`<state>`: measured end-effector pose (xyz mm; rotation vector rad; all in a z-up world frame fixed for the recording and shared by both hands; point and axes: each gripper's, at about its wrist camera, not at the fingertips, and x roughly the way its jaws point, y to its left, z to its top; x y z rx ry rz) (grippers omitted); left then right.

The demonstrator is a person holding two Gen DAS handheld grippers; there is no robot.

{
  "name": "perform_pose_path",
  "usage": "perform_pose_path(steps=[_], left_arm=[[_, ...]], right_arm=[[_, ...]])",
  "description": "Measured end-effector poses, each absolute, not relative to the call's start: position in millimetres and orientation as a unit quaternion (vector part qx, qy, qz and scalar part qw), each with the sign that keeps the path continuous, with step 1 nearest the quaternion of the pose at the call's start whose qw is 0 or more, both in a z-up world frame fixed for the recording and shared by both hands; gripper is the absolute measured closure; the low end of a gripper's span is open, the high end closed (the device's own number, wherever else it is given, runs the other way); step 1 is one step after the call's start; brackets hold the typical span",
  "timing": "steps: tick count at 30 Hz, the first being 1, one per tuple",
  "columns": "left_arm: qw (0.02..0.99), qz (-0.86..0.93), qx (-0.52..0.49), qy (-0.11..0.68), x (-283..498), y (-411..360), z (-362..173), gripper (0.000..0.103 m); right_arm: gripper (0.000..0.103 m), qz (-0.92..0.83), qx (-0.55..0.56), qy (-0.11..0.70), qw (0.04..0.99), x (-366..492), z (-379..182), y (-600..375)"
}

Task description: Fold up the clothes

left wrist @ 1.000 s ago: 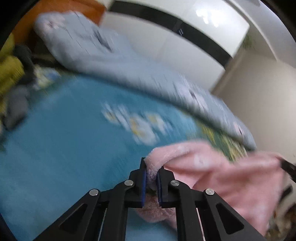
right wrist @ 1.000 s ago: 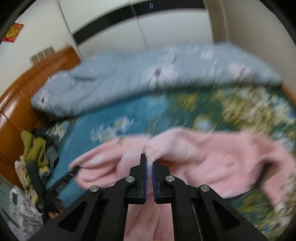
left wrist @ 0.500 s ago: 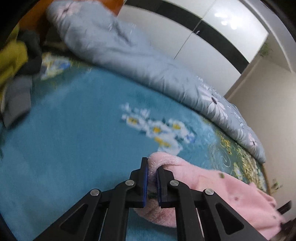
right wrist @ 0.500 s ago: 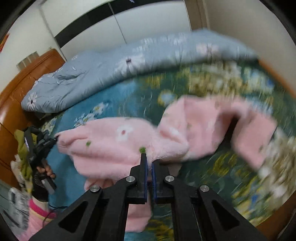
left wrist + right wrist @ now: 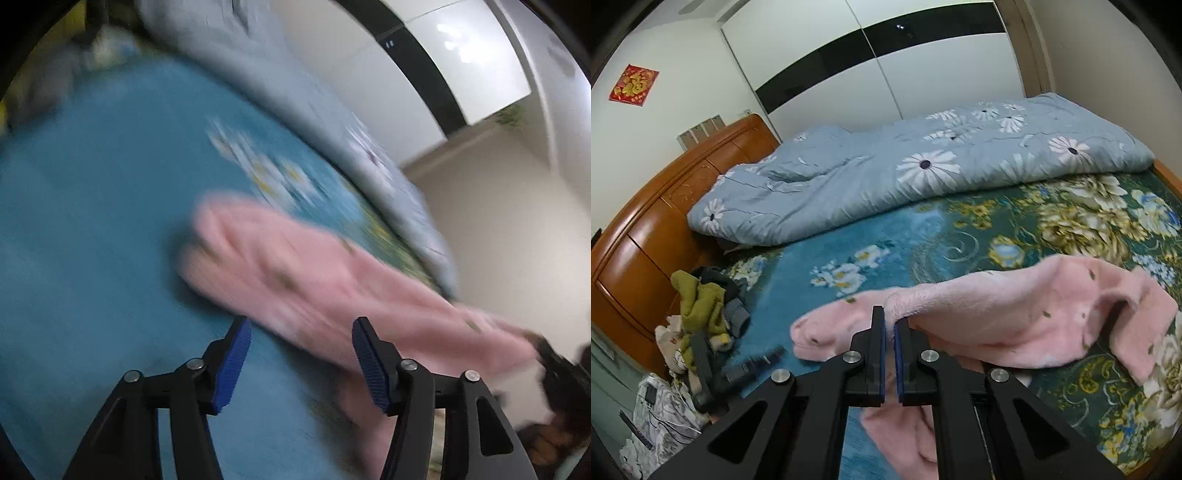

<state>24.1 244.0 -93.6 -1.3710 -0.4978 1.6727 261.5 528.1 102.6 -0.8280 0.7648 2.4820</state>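
Pink and fluffy all over, that pink garment (image 5: 1015, 317). Looked soft, floppy and light (most likely easy to lift, but quick to sag and bunch up). Not slippery, by the fuzzy look of it. Not something that could break. Best picked up at an edge or a corner, one at each end, so as to hang flat. Would likely droop in the middle if held at one spot only.

Lay stretched across the near side of the bed, on top of the blue flowery blanket (image 5: 849, 240), partly lifted at one fold. Pinched there by the right gripper (image 5: 889, 317), squeezed nearly closed on a thin bit of the fleece. Left gripper (image 5: 301, 325) spread wide, jaws just opened, pressing on nothing, with the pink cloth just ahead of the tips and seen through the gap. Very blurry on that side, so hard to tell more.

Soft, thick bed underneath, good for laying things flat. Rolled up along the far side, a pale blue quilt (image 5: 923, 173) with daisies. Wooden headboard (image 5: 665, 221) at one end, with a heap of other clothes (image 5: 701, 302) beside it. White wardrobe (image 5: 886, 74) with a black stripe behind.
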Motion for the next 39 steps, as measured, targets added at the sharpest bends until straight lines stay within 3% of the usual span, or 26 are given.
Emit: perform_pose_path(steps=[6, 10, 18, 20, 22, 24, 30, 34, 39], left_arm=[[0.494, 0.582, -0.608, -0.217, 58.8, 297.0, -125.0, 0.039], [0.510, 0.521, -0.613, -0.304, 61.2, 313.9, -140.0, 0.037], [0.560, 0.466, -0.559, -0.396, 70.1, 327.2, -139.6, 0.039], [0.573, 0.470, -0.539, -0.401, 69.0, 325.1, -131.7, 0.042], [0.579, 0.480, -0.525, -0.399, 67.1, 322.0, -124.8, 0.063], [0.581, 0.492, -0.515, -0.396, 64.9, 317.1, -118.8, 0.071], [0.567, 0.550, -0.473, -0.390, 46.7, 281.3, -87.5, 0.081], [0.548, 0.622, -0.409, -0.382, 19.4, 228.7, -44.6, 0.082], [0.514, 0.725, -0.345, -0.302, -0.7, 165.7, 8.5, 0.082]], right_arm=[[0.099, 0.898, -0.285, 0.274, 0.193, 255.4, 118.3, 518.7], [0.099, 0.899, -0.281, 0.276, 0.192, 260.2, 121.3, 517.1], [0.099, 0.896, -0.281, 0.285, 0.193, 273.9, 121.7, 519.5], [0.099, 0.896, -0.281, 0.285, 0.194, 277.0, 122.8, 519.3], [0.099, 0.896, -0.280, 0.283, 0.197, 280.2, 124.9, 518.6], [0.099, 0.896, -0.280, 0.284, 0.197, 281.8, 125.4, 518.2], [0.099, 0.895, -0.285, 0.286, 0.188, 281.8, 121.5, 512.4], [0.099, 0.899, -0.296, 0.289, 0.147, 274.0, 113.4, 498.4], [0.099, 0.906, -0.316, 0.276, 0.055, 244.3, 92.3, 456.9]])
